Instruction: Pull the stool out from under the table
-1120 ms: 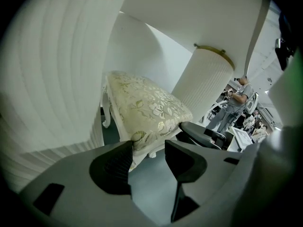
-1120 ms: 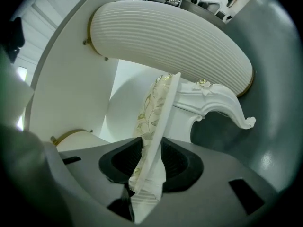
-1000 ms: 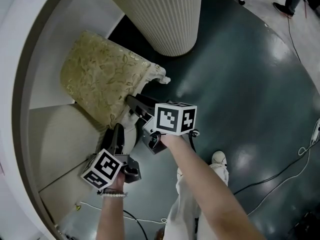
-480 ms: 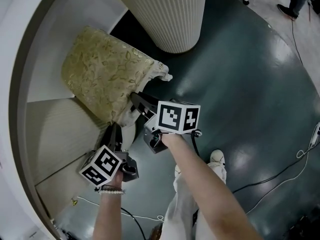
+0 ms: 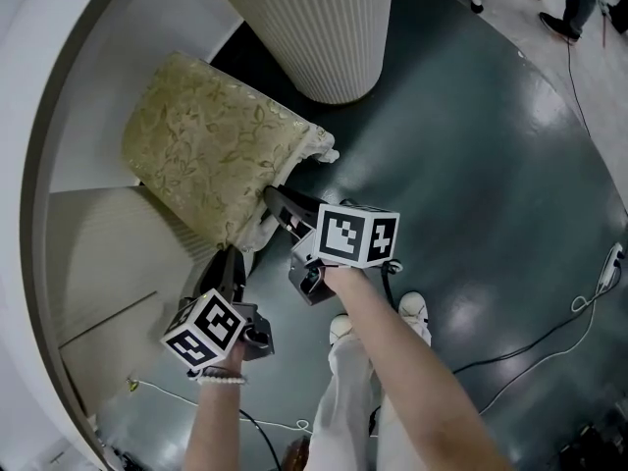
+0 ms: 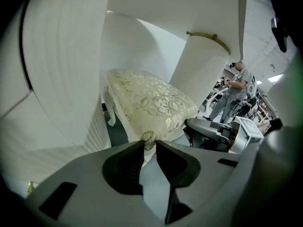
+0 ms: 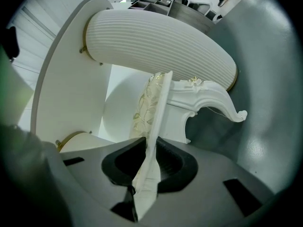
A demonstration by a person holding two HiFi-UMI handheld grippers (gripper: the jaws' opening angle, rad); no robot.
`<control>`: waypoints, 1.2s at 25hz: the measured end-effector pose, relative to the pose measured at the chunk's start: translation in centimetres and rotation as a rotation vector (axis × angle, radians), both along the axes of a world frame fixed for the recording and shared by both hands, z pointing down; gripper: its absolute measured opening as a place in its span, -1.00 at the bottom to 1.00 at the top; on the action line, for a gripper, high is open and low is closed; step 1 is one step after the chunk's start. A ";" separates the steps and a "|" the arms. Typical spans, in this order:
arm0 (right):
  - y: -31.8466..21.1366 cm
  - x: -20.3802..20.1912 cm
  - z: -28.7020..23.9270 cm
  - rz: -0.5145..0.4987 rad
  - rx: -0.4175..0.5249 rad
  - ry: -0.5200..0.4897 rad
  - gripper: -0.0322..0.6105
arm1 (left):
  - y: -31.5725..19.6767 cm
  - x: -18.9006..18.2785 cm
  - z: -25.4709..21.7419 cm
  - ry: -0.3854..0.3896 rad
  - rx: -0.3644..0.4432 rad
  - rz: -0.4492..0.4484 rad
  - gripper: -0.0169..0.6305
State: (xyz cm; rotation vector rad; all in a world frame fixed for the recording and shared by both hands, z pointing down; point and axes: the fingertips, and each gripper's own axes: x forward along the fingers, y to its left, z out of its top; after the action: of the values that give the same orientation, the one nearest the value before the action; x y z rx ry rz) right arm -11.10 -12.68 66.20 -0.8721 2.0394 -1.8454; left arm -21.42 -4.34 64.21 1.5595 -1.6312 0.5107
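Note:
The stool has a gold floral cushion and white carved legs. It stands partly under the white round table, next to its ribbed pedestal. My left gripper is at the cushion's near corner. In the left gripper view its jaws are closing, with the cushion's corner knob pinched between the tips. My right gripper is at the stool's near edge. In the right gripper view it is shut on the cushion's thin edge, beside a carved leg.
A second ribbed pedestal stands left of the stool. The dark glossy floor spreads to the right, with cables across it. The person's shoes are just behind the grippers. Another person stands far off.
Both grippers stay at the stool's near edge, and the left one's jaws have drawn in around the corner. The person's second shoe has come into view.

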 end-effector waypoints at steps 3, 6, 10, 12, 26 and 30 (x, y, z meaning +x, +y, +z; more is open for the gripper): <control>0.0 0.0 -0.1 0.000 -0.012 0.007 -0.63 | 0.0 0.1 -0.1 0.008 -0.015 0.008 -0.66; 0.0 0.2 -0.5 -0.004 -0.035 0.031 -0.63 | 0.1 0.2 -0.4 0.025 -0.046 0.018 -0.67; 0.1 0.2 -0.4 -0.009 -0.042 0.056 -0.63 | 0.1 0.2 -0.3 0.027 -0.073 0.039 -0.67; 0.0 0.3 -0.1 -0.009 -0.052 0.069 -0.64 | 0.0 0.2 -0.1 0.025 -0.091 0.057 -0.67; 1.1 3.5 -4.6 -0.084 0.215 0.293 -0.79 | 0.3 -0.1 -0.3 0.053 -0.099 -0.045 -0.72; -1.9 6.0 -4.0 -0.116 0.287 0.467 -0.63 | 0.1 0.0 -0.3 0.076 -0.091 -0.055 -0.71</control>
State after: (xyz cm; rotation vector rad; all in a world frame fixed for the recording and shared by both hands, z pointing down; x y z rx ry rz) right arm -5.13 -14.54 62.19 -1.2064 2.5988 -1.4399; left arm -21.43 -4.19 63.94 1.4463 -1.5670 0.4847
